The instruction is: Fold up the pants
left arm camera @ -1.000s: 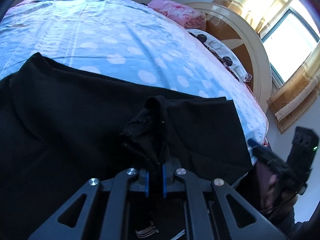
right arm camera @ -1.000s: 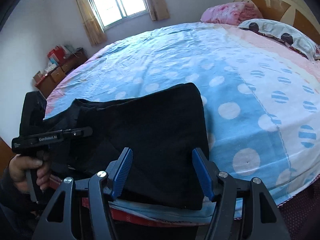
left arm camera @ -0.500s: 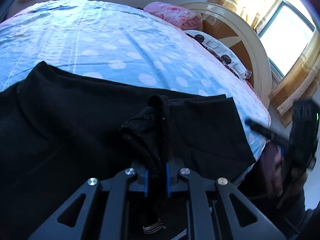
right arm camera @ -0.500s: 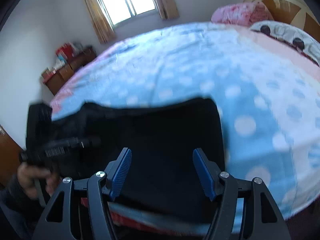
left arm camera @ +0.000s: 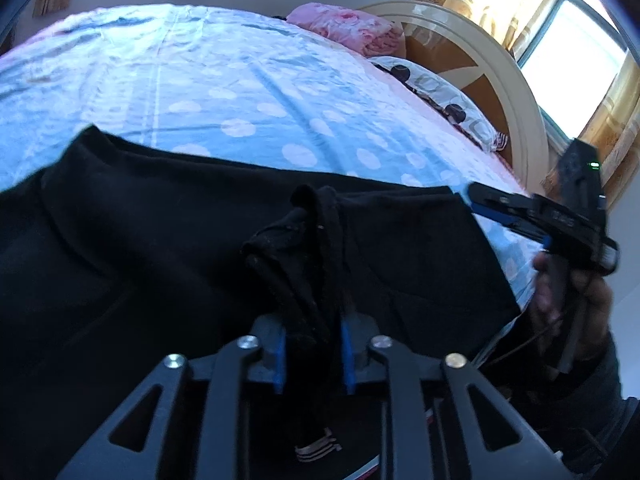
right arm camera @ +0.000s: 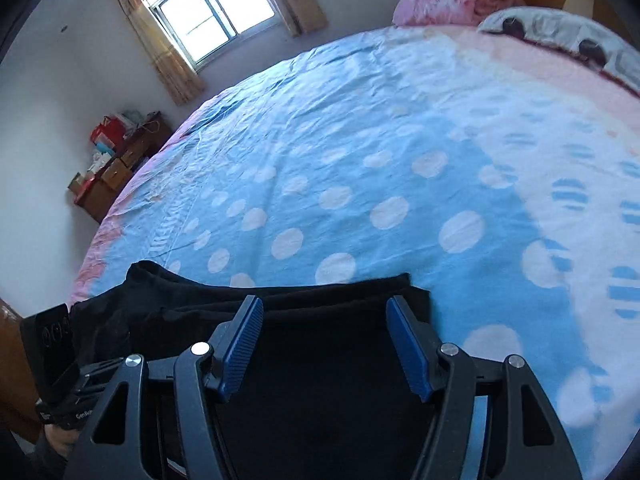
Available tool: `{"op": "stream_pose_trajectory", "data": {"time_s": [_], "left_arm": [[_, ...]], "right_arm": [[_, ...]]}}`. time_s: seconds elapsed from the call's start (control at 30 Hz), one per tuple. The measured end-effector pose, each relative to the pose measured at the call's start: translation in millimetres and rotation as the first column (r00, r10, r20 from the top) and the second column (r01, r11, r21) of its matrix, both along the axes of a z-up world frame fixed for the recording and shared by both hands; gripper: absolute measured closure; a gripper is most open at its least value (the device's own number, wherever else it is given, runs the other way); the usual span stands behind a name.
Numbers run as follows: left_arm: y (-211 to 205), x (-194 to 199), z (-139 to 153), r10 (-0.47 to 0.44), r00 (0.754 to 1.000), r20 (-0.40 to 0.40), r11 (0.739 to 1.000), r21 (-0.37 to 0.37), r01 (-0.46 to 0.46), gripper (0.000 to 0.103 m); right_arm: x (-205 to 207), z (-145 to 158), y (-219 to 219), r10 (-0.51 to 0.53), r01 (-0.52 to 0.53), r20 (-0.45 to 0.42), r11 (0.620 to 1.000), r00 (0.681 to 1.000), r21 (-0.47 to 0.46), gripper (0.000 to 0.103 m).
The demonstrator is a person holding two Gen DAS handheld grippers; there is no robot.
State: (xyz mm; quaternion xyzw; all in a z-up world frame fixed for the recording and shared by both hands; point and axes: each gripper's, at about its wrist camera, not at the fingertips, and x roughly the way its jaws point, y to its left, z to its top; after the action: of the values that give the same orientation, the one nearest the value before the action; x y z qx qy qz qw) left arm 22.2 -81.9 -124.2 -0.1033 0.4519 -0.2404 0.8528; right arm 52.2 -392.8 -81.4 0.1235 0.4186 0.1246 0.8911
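Black pants (left arm camera: 160,248) lie spread along the near edge of the bed, also in the right wrist view (right arm camera: 320,380). My left gripper (left arm camera: 312,344) is shut on a bunched fold of the pants, which stands up between its blue pads. My right gripper (right arm camera: 324,344) is open and empty, hovering over the right end of the pants near their far edge. It also shows in the left wrist view (left arm camera: 540,220), at the right end of the pants. The left gripper's body shows at the left in the right wrist view (right arm camera: 60,380).
The bed has a blue sheet with white dots (left arm camera: 240,92), (right arm camera: 380,160). A pink quilt (left arm camera: 344,28) and a spotted pillow (left arm camera: 440,92) lie by the wooden headboard (left arm camera: 480,80). A wooden dresser (right arm camera: 116,172) with clutter stands by the far wall under a window (right arm camera: 212,8).
My right gripper has risen and moved forward over the pants' right end, still open. My left gripper keeps its hold on the bunched fold and has barely moved.
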Motion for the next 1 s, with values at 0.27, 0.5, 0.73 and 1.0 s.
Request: {"op": "stream_pose_trajectory", "data": {"time_s": [0.27,0.5,0.73,1.0], "left_arm": [[0,-11,10,0.033,0.997,0.073,0.993,0.113,-0.041,0.045],[0,-10,1,0.034,0.997,0.071,0.993,0.112,-0.042,0.041],[3,-16,3,0.032,0.996,0.084,0.995,0.090,-0.039,0.041],[84,-44,37,0.164,0.967,0.193,0.977,0.101,-0.186,0.034]], "right_arm": [[-74,4,-1,0.079,-0.079,0.031,0.997,0.996,-0.006,0.037],[-104,-23,15,0.164,-0.166,-0.026,0.983,0.986,-0.081,0.037],[-101,-35,21,0.179,-0.181,-0.026,0.976,0.984,-0.121,0.035],[-116,2,34,0.188,-0.181,0.114,0.981,0.976,-0.068,0.035]]}}
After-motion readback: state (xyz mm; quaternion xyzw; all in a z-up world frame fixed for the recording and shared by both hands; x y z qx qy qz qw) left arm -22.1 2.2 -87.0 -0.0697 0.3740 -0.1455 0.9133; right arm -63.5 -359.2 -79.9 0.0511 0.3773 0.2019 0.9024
